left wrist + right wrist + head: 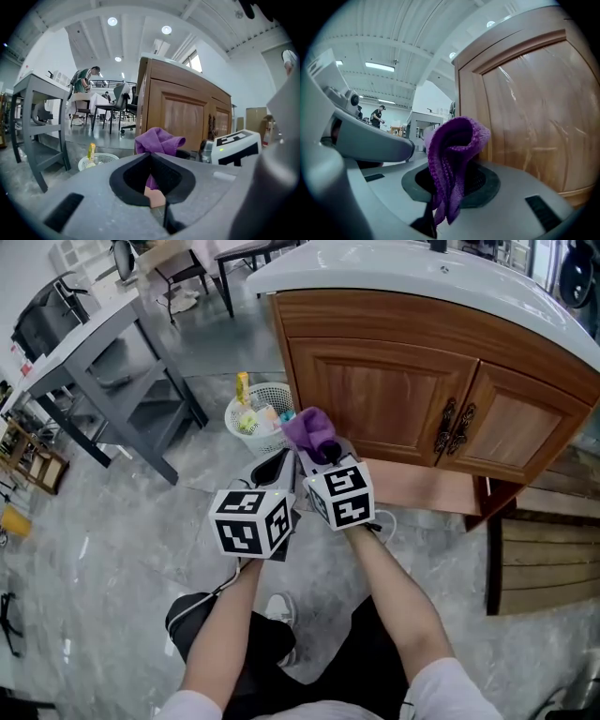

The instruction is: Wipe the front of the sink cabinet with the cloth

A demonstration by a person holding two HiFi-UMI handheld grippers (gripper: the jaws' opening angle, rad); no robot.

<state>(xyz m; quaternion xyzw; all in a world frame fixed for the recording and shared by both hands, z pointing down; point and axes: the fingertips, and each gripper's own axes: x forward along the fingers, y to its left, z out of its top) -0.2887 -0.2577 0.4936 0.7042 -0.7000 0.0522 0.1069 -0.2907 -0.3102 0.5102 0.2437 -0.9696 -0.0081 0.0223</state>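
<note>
Head view, looking steeply down. Two forearms reaching forward side by side, each ending in a hand-held gripper topped by a cube of black-and-white square markers. Left hand-held gripper (275,465) clenched, black-padded jaws drawn together at the tips with nothing caught between them. Same in the left gripper view, with only a thin slit lower down between the pads. Right hand-held gripper (319,454) just beside it, jaws clamped on a purple cloth (309,427). Cloth bunched and folded over, standing up out of the jaws like a loose knot, one end hanging below the grip in the right gripper view.

Cloth held close in front of the sink cabinet (375,324), by the lower left corner of the left door (384,395). Contact with the wood impossible to tell. Cabinet of warm brown wood, both panelled doors shut, right door (530,432) angled away, a pair of dark ornate handles (455,427) where the doors meet, white sink top (412,277) curving above.

White mesh basket (275,390) on the grey marbled floor (112,540) just left of the cabinet, a yellow bottle (242,387) and other small items inside. Right of the cabinet, a slatted wooden platform (548,559) low on the floor. Further left, a grey metal table (94,334) with a lower shelf.

Far back in the left gripper view, office chairs (123,96), round ceiling lights (112,21) and a person (84,80) bent over a white surface, too small for detail.
</note>
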